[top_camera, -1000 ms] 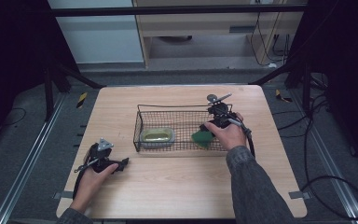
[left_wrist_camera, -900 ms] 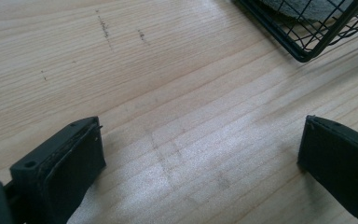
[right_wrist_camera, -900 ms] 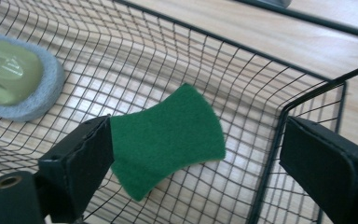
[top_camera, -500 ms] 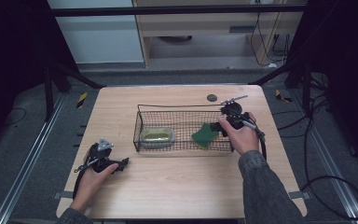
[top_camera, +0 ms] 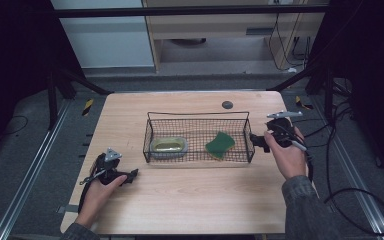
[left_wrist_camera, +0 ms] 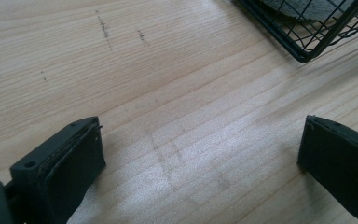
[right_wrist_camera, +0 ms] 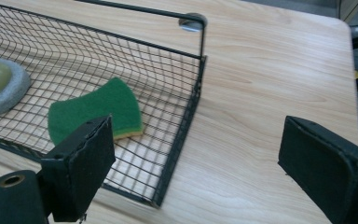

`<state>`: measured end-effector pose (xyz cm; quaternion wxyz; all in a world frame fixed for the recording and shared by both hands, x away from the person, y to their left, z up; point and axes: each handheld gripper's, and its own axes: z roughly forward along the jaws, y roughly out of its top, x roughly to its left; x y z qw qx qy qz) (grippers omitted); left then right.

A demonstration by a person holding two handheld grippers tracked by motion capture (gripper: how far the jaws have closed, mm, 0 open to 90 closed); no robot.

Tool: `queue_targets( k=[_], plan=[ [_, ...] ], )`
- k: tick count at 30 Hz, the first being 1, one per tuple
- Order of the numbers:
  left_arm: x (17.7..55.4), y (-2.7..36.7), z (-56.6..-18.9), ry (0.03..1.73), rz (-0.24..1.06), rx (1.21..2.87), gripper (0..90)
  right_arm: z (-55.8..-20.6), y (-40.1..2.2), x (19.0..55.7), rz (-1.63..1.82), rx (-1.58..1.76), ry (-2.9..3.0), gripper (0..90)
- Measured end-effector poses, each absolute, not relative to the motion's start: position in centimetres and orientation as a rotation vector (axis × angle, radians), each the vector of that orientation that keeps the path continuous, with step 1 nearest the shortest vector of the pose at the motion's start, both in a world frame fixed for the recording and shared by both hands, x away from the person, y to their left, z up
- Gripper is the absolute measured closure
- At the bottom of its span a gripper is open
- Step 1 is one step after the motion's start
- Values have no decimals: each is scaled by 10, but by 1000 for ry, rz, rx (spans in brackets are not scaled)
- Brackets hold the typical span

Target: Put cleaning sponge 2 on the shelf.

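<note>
The green sponge (top_camera: 220, 144) now lies in the wire basket's (top_camera: 198, 115) right end. Your right gripper (top_camera: 260, 142) has pulled back outside toward the wooden table's (top_camera: 190, 200) right edge, jaws wide, empty. Your left gripper (top_camera: 130, 175) stays open near the front-left corner.

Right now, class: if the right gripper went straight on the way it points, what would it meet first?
Probably the wire basket: the right gripper, jaws open and empty, points at its near end wall, with the green sponge just behind.
</note>
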<state>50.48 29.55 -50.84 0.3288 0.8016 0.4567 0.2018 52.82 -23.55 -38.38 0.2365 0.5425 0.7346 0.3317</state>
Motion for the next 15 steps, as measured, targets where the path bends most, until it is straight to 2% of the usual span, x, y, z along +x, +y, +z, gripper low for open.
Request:
queue_targets(
  k=[10, 15],
  plan=[
    [505, 295, -508, 1195, 528, 2098, 0, -409, -270, 503, 926, 1491, 1967, 114],
    [505, 295, -508, 1196, 529, 2096, 0, -437, -282, 491, 936, 1497, 1970, 114]
  ],
)
